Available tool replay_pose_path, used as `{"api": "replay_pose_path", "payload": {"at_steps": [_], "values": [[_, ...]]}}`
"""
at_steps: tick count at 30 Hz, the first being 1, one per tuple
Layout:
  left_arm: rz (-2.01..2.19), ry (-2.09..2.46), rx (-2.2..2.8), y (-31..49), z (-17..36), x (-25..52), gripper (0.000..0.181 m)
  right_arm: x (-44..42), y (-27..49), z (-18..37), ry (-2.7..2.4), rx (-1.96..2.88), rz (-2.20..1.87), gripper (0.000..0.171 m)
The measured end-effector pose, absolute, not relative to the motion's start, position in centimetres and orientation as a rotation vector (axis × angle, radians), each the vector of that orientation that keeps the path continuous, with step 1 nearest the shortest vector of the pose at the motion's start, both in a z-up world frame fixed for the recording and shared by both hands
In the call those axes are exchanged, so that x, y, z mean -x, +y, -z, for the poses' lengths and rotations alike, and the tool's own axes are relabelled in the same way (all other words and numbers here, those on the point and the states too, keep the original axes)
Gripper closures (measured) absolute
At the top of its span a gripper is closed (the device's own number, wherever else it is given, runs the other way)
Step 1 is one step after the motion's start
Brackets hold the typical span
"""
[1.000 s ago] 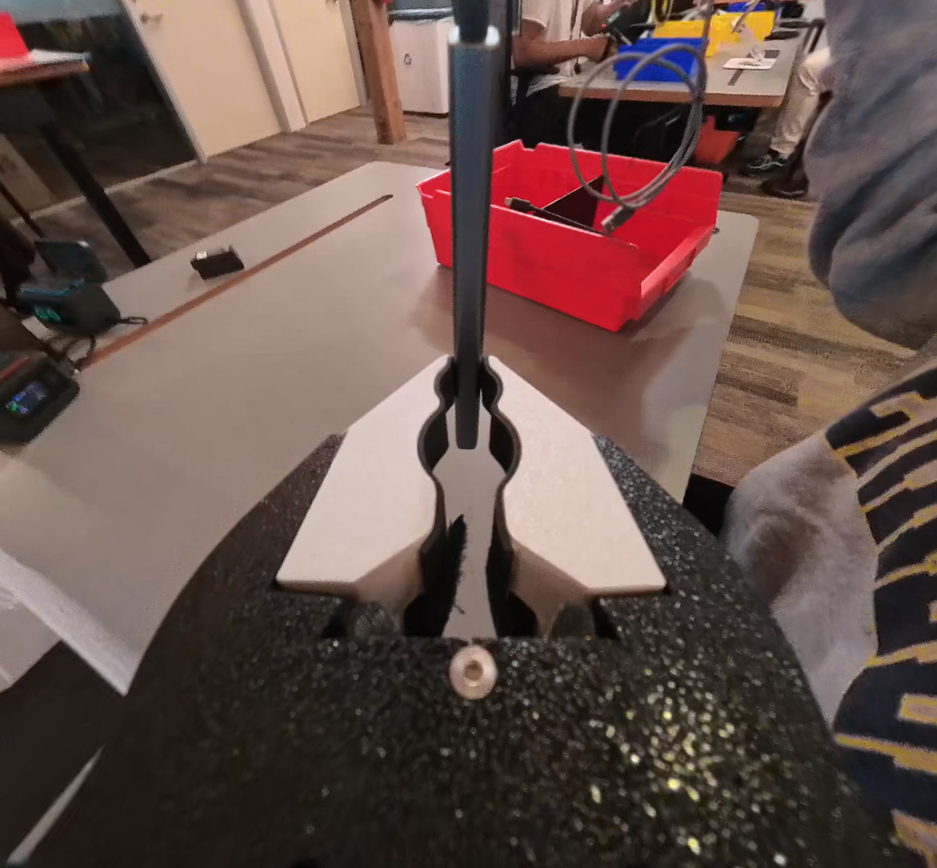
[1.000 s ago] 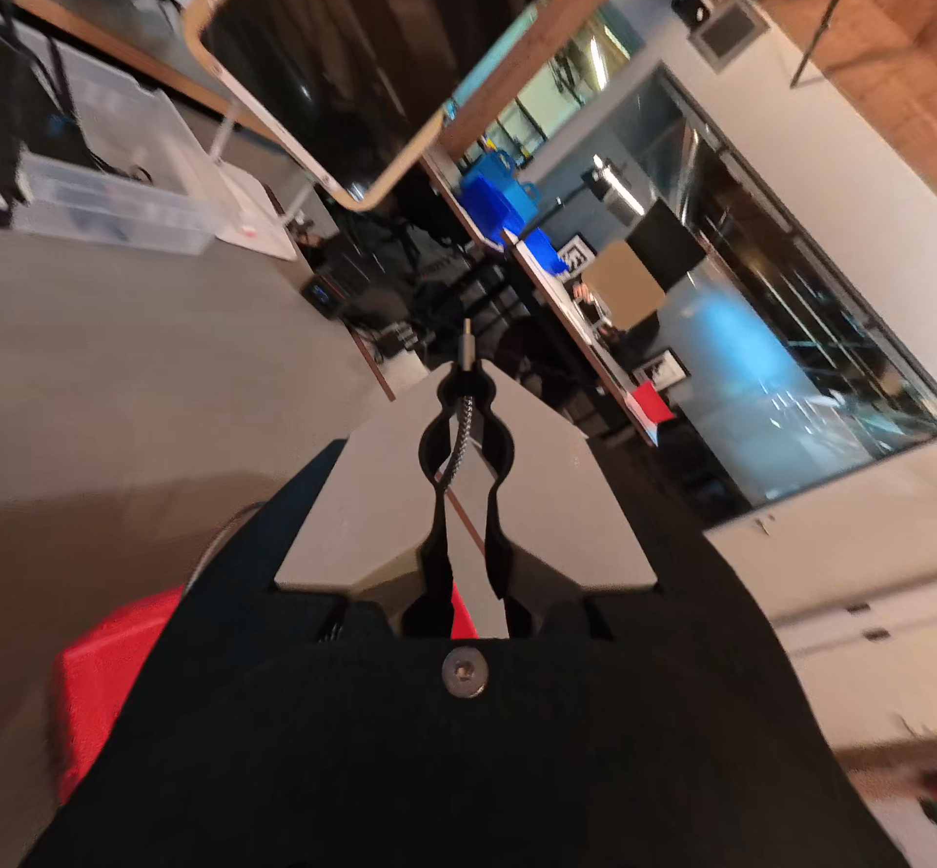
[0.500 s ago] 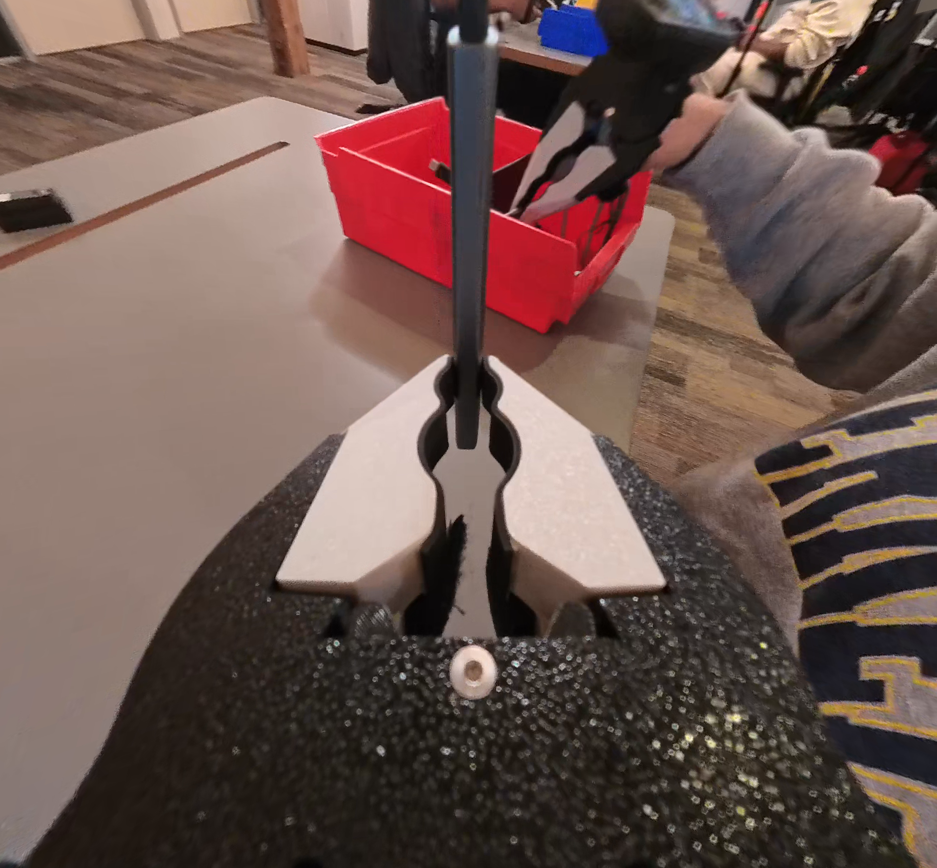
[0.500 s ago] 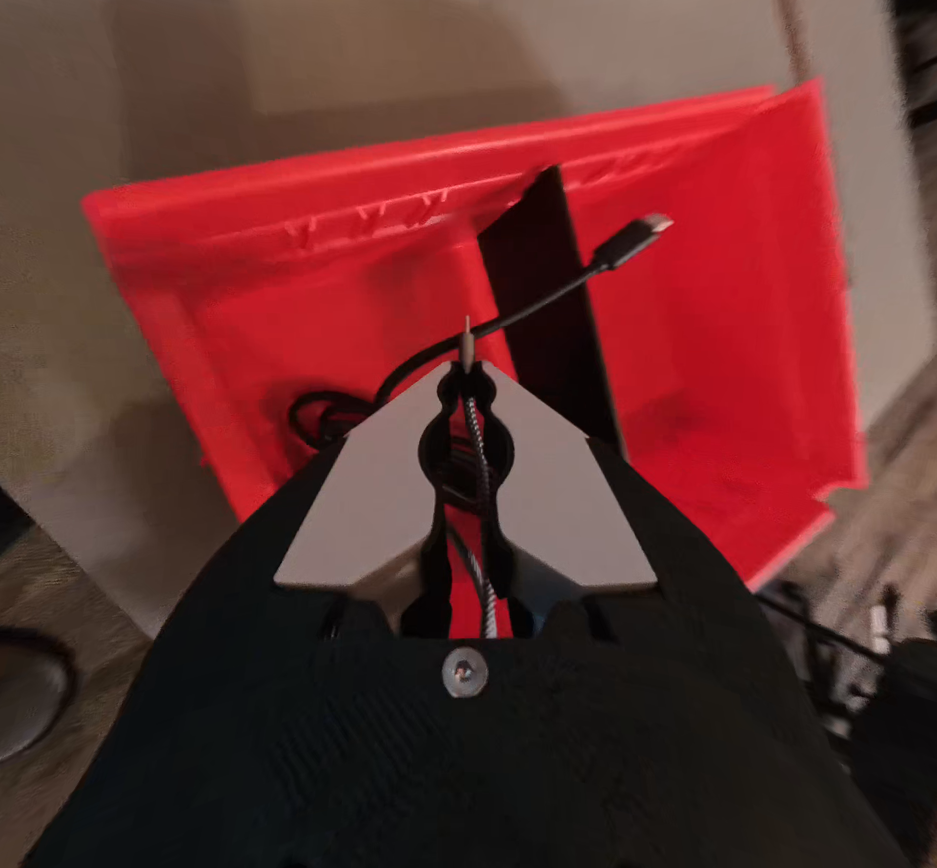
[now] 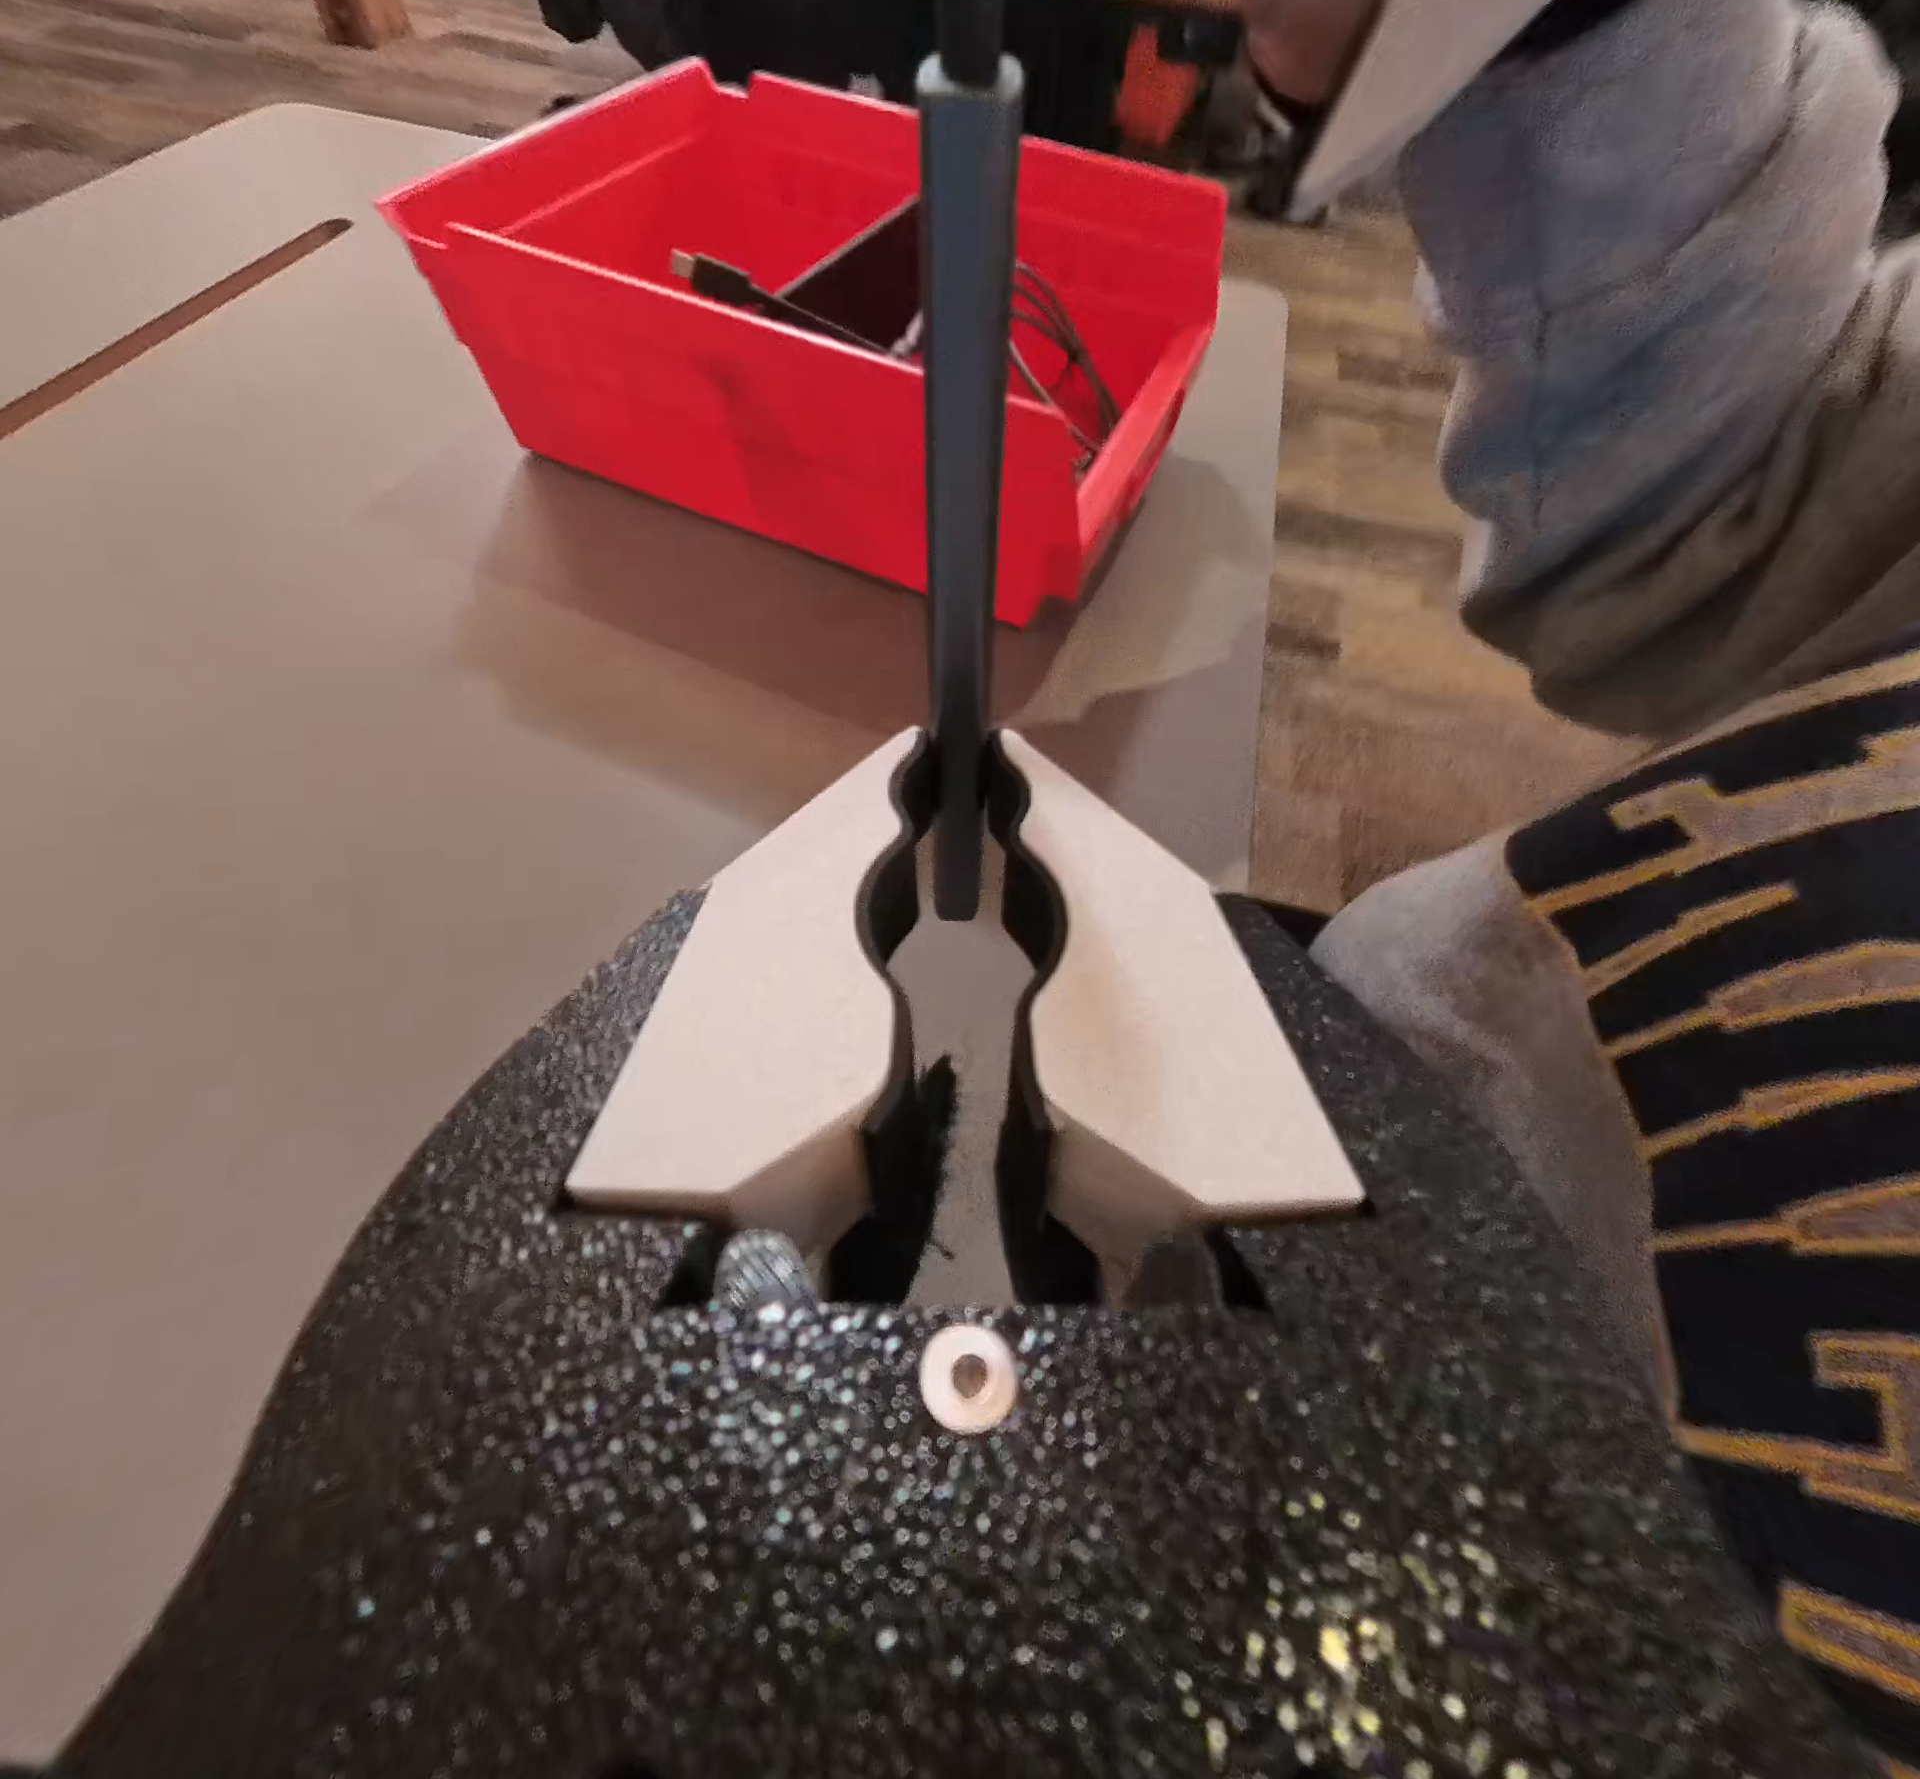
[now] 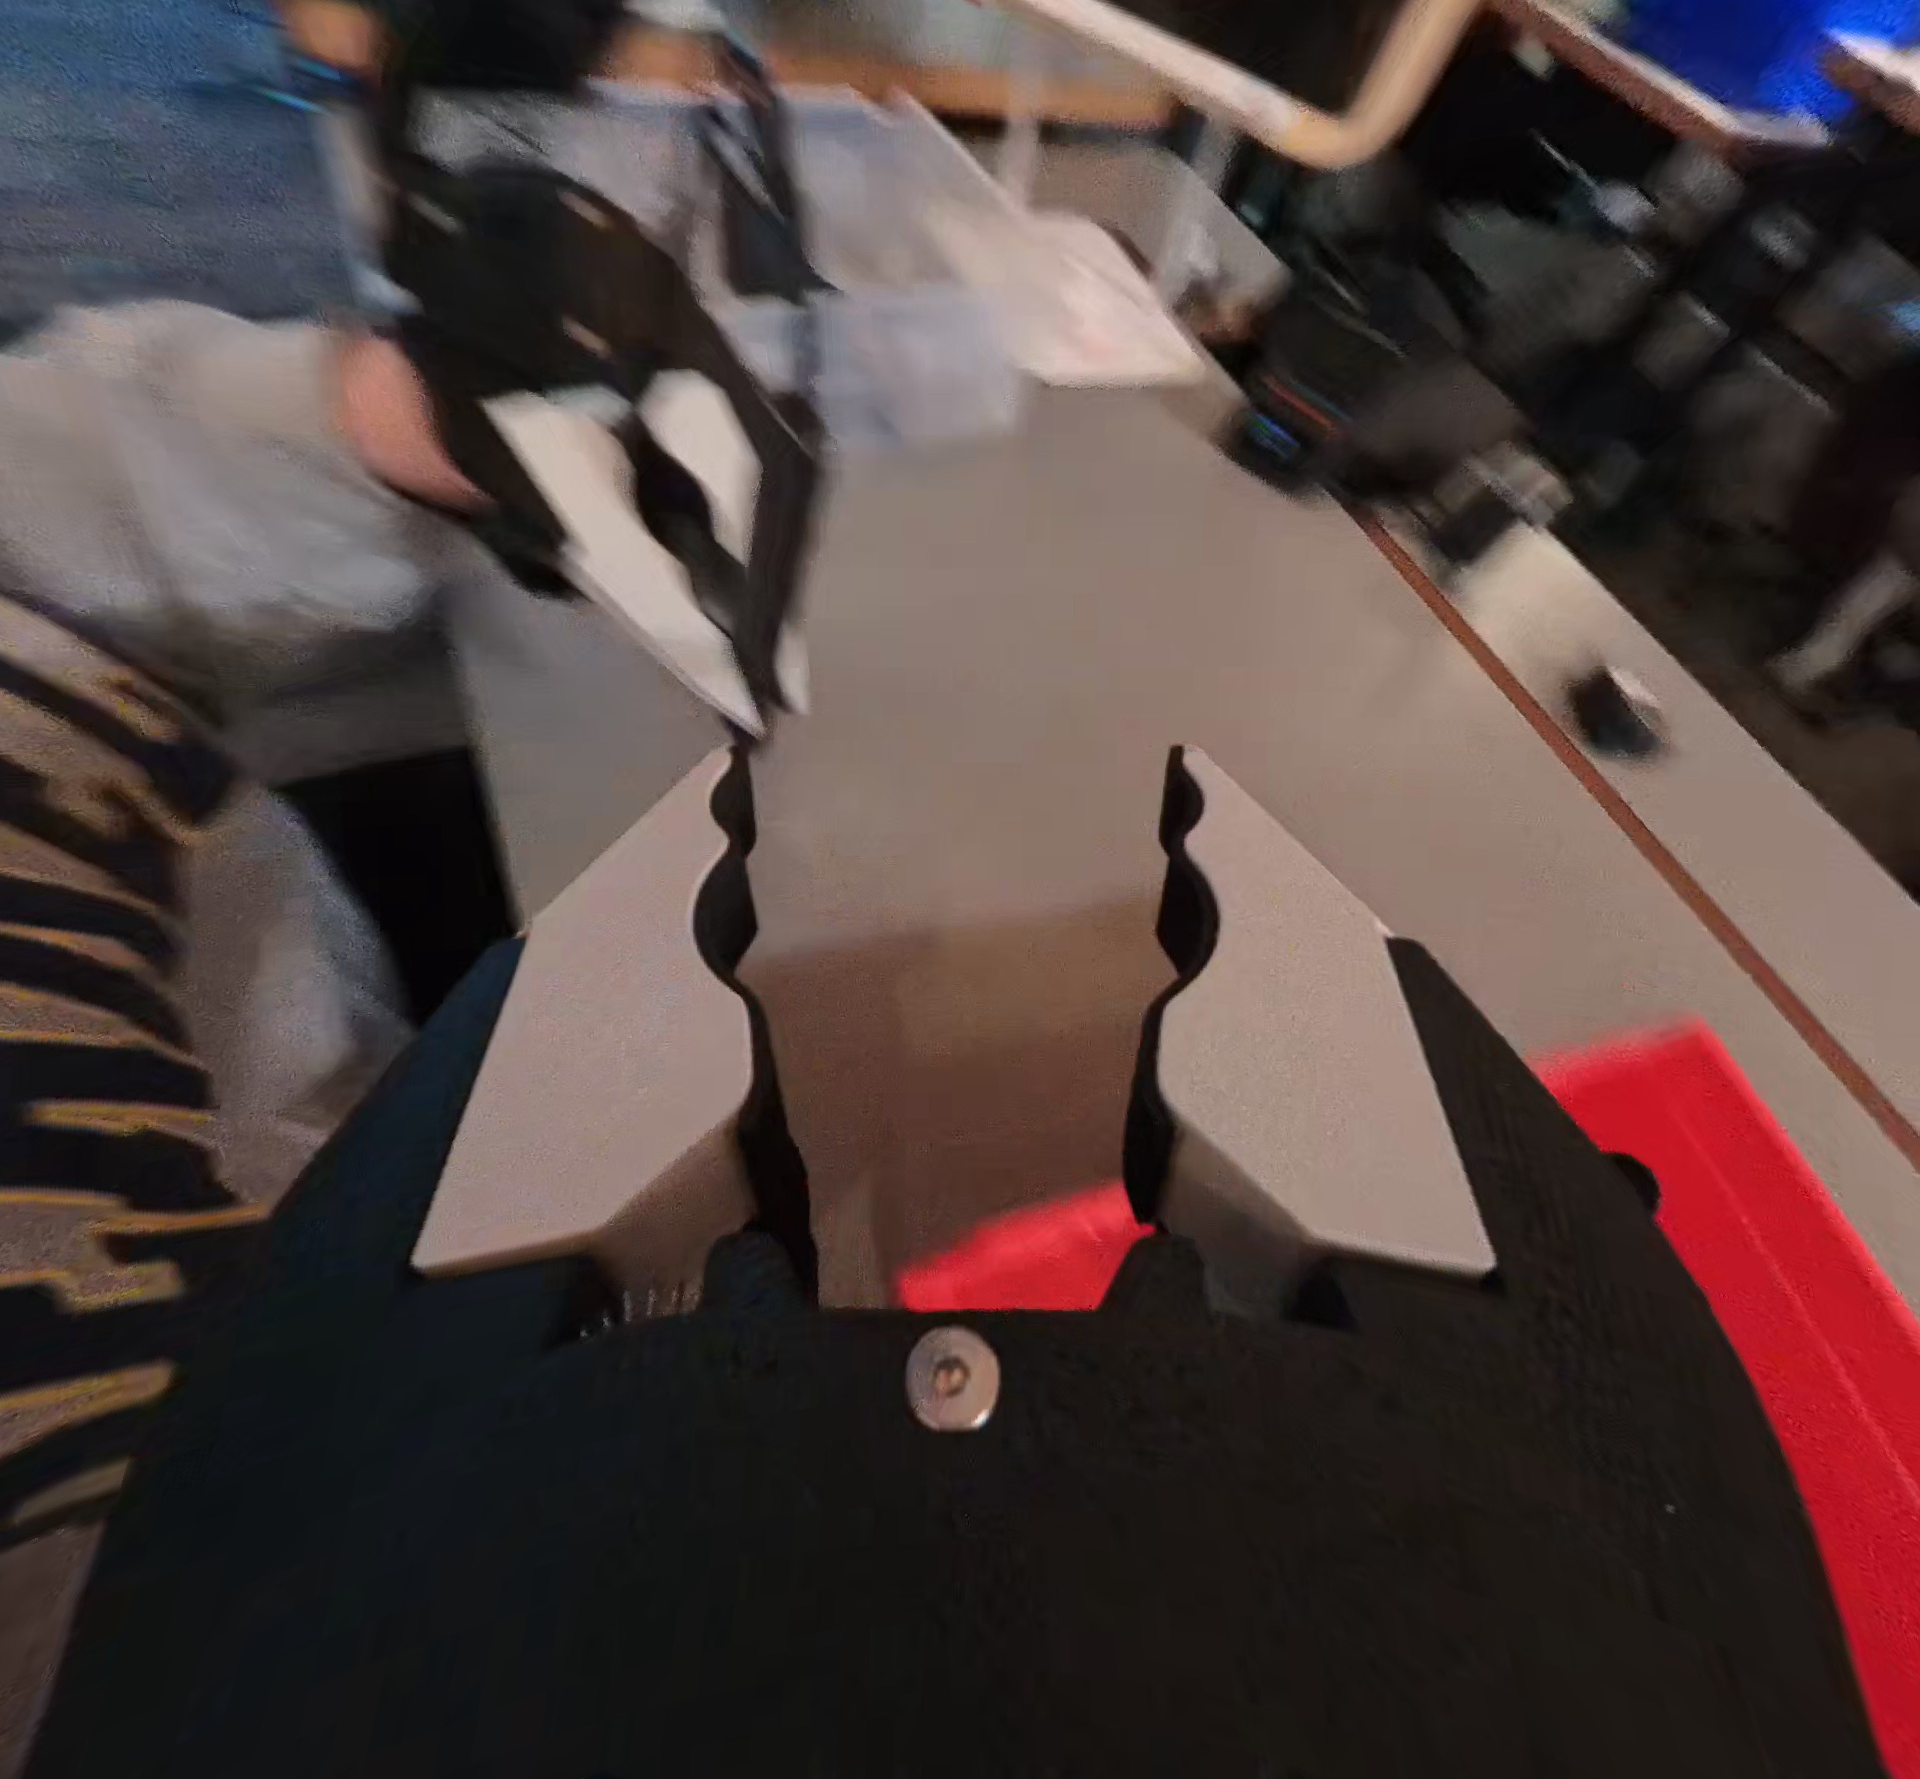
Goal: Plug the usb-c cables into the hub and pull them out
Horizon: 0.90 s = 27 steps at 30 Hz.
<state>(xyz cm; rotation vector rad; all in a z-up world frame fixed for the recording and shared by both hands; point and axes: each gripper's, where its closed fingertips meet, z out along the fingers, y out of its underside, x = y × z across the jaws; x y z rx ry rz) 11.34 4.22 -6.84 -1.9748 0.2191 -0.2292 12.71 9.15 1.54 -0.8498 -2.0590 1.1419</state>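
Observation:
My left gripper [image 5: 961, 742] is shut on the lower end of a slim dark grey hub [image 5: 961, 379], which stands upright above the grey table [image 5: 312, 690]. Behind it sits a red bin [image 5: 727, 399] with a black divider. A black cable with a USB-C plug [image 5: 717, 275] lies in the bin's left part, and a grey coiled cable [image 5: 1049, 347] in its right part. My right gripper [image 6: 956, 763] is open and empty above the table, with the bin's red edge [image 6: 1766, 1210] below it. The left gripper [image 6: 769, 701] shows blurred ahead of it.
A person's grey sleeve [image 5: 1662, 327] and patterned dark top [image 5: 1714, 1106] fill the right side. The table's right edge [image 5: 1262, 586] drops to wooden floor. A seam [image 6: 1610, 815] runs along the table. Other desks and clear boxes [image 6: 914, 358] stand beyond. Some 11 cm of space lies between my two pairs of fingers.
My right gripper carried the braided cable over the red bin, opened and let it go, then swung away. The left gripper keeps its hold on the hub and has turned slightly.

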Motion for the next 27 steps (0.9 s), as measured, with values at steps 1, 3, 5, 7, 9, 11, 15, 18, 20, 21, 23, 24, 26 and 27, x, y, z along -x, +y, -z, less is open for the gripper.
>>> {"api": "replay_pose_path", "payload": {"at_steps": [1, 3, 5, 7, 9, 11, 15, 18, 20, 21, 23, 24, 26, 27], "values": [[0.208, 0.278, 1.988, 4.4, 7.1, -11.9, 0.174, -12.7, 7.3, -1.5, -2.097, 0.791, -1.160, 0.096], [0.203, 0.402, 1.997, 4.5, 7.4, -13.6, 0.174, -12.5, 4.8, -0.4, -2.193, 0.702, -1.130, 0.108], [0.172, 0.465, 2.017, 4.6, 7.7, -14.4, 0.174, -12.7, 3.4, 1.0, -2.299, 0.625, -1.112, 0.132], [0.123, 0.468, 2.052, 4.6, 8.3, -14.1, 0.173, -13.6, 2.2, 2.0, -2.401, 0.544, -1.145, 0.161], [0.190, 0.419, 2.023, 4.7, 8.0, -14.5, 0.167, -13.8, 2.3, 1.9, -2.412, 0.518, -1.176, 0.163], [0.316, 0.362, 1.959, 4.4, 6.9, -15.1, 0.118, -13.4, 4.1, 0.7, -2.351, 0.550, -1.163, 0.163], [0.399, 0.363, 1.909, 2.4, 6.3, -15.0, 0.132, -11.4, 15.1, -2.9, -2.050, 0.806, -0.868, 0.163], [0.374, 0.300, 1.889, 1.2, 6.4, -13.7, 0.133, -11.4, 25.4, -2.9, -1.919, 1.045, -0.513, 0.163], [0.342, 0.233, 1.886, 0.5, 6.4, -12.4, 0.135, -11.7, 30.9, -1.2, -1.916, 1.188, -0.306, 0.162], [0.318, 0.182, 1.884, 0.1, 6.3, -11.7, 0.135, -11.8, 33.0, -0.1, -1.927, 1.244, -0.228, 0.163], [0.245, 0.074, 1.874, -1.0, 5.6, -10.2, 0.137, -11.9, 35.9, 2.3, -1.970, 1.336, -0.111, 0.162], [0.194, 0.023, 1.861, -1.6, 5.1, -9.4, 0.138, -11.9, 36.9, 3.6, -1.992, 1.372, -0.056, 0.162], [0.087, -0.069, 1.839, -3.3, 4.0, -7.7, 0.144, -11.8, 38.0, 5.7, -2.018, 1.410, 0.022, 0.162], [0.045, -0.109, 1.835, -4.2, 3.5, -6.9, 0.145, -11.8, 38.0, 6.8, -2.045, 1.427, 0.033, 0.162]]}}
